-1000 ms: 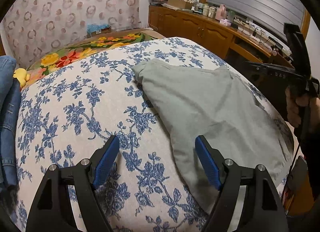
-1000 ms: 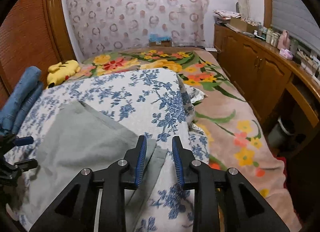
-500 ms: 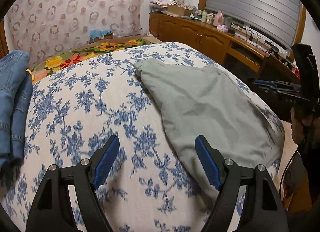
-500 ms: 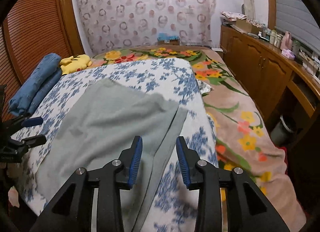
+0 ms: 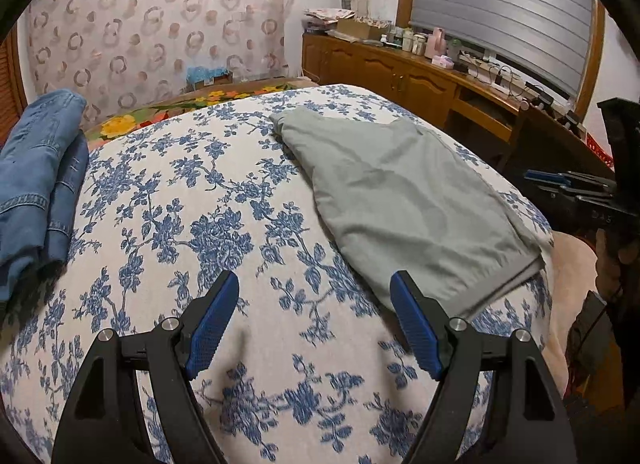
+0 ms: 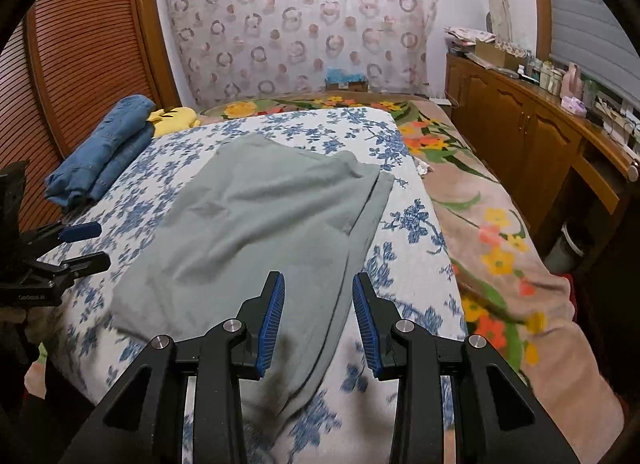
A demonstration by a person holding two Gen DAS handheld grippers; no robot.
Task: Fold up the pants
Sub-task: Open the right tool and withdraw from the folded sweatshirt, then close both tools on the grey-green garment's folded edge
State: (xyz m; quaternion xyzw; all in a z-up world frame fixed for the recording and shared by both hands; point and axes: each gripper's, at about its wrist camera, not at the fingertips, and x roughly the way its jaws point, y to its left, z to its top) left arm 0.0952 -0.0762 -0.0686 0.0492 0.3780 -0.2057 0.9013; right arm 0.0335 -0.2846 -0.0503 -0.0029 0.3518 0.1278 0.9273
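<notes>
Grey pants (image 6: pixel 256 224) lie lengthwise w/ bed (image 6: pixel 408 232).

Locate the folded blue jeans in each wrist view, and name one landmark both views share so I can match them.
Left wrist view: the folded blue jeans lie at the far left edge, on the blue-flowered bedspread, well left of the grey pants.
Right wrist view: the jeans sit upper left, beside a yellow plush toy.
Shared landmark: the circle-patterned curtain behind the bed.

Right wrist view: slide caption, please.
Open right gripper above folded grey-green cotton pants on blue-floral white quilt.
</notes>
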